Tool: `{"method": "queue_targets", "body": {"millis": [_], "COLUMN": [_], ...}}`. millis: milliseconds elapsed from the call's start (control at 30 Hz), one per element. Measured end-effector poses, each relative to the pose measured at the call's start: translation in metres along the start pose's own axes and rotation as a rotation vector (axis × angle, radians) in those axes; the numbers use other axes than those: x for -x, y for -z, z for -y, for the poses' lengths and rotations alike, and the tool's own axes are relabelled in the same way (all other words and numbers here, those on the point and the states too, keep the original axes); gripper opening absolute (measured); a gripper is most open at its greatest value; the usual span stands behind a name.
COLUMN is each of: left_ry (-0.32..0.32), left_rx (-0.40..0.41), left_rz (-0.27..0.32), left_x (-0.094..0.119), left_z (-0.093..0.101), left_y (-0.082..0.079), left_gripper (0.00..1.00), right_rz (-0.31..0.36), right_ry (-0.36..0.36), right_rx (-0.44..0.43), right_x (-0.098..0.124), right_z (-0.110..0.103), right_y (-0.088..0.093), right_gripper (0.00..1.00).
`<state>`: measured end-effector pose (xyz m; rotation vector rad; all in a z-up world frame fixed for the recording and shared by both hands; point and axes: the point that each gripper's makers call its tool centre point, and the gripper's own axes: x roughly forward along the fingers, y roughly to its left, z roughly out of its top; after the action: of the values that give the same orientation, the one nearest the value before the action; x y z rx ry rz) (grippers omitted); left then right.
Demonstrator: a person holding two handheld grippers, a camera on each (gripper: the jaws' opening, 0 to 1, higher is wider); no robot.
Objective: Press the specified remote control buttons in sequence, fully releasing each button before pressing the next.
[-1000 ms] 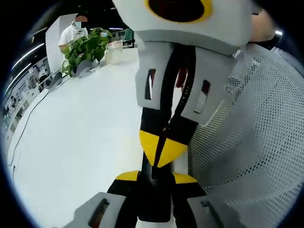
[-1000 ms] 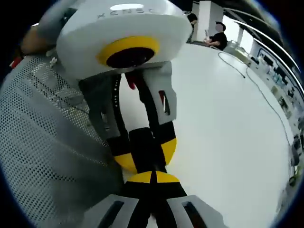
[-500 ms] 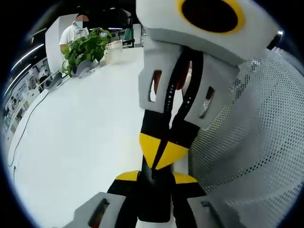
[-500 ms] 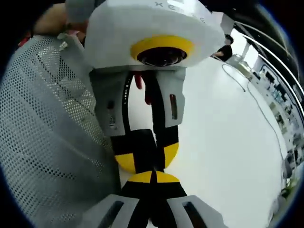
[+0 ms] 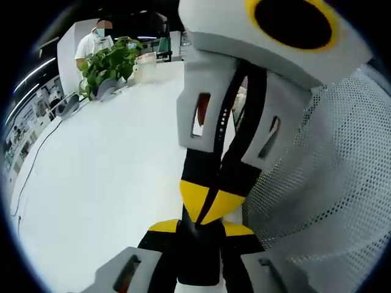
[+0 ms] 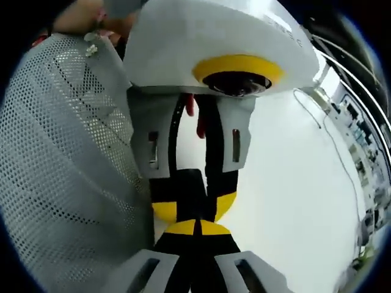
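Both tools have shifted since a sec ago: in left gripper view the right tool's white body sits further over to the right & higher, in right gripper view the left tool's body has swung across to the right too; yellow tips barely changed. Near end: left tool (image 5: 200,224) & right tool (image 6: 197,227) are tip to tip, each w/ jaws closed together, nothing visibly pinched between them, so both look empty. Grey mesh fabric (image 5: 330,201), prob. the person's clothing, crowds in just beside. Pose: tools point at each other, nearly nose-on, held low & close to the body over the white bench (image 5: 104,177). Risk: can't locate the remote from these views, so no button can be lined up; staying this close, the two tools block each other's sight & the targets drop out of the workspace. Far off: potted plant (image 5: 109,61) at bench edge, a person (image 5: 91,43) behind it.
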<state>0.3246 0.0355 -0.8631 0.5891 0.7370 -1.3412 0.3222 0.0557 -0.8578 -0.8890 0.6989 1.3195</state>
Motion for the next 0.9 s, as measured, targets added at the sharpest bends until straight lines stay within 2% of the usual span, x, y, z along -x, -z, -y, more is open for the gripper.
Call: {"method": "queue_targets", "body": {"millis": [133,167,233,300,433,600,700,900], "left_ry": [-0.001,-0.002,-0.002,-0.001,-0.002,0.001,0.001,-0.005], "left_rx": [0.001,0.004,0.005,0.006,0.009,0.009,0.011,0.005], "left_rz": [0.0,0.0,0.002,0.001,0.002,0.004,0.009,0.008], "left_x": [-0.0001,0.0,0.0001,0.0,-0.0001,0.0,-0.0001,-0.0001], "left_z": [0.0,0.0,0.0002,0.0002,0.0,-0.0002,-0.0001,-0.0002], "left_y": [0.0001,0.0,-0.0002,-0.0001,0.0001,-0.0003,-0.0003,-0.0008], "left_gripper": [0.25,0.25,0.25,0.25,0.25,0.25,0.25,0.25], "right_rz": [-0.013,-0.003,0.051,0.093,0.073,0.088,0.084,0.065], "right_ry": [0.013,0.016,-0.003,-0.02,-0.017,-0.025,-0.017,-0.035], "right_rx": [0.001,-0.026,-0.147,-0.171,-0.112,-0.121,-0.067,-0.033], "right_x": [0.0005,0.0016,0.0027,0.0044,0.0056,0.0028,0.0026,0.0031], "right_z": [0.0012,0.0018,0.0019,0.0032,-0.0022,-0.0008,0.0021,-0.0007], "right_y": [0.0015,0.0013,0.0007,0.0008,-0.0004,-0.005,-0.0043,-0.0049], "right_gripper": [0.0,0.0,0.0,0.0,0.0,0.0,0.0,0.0]}}
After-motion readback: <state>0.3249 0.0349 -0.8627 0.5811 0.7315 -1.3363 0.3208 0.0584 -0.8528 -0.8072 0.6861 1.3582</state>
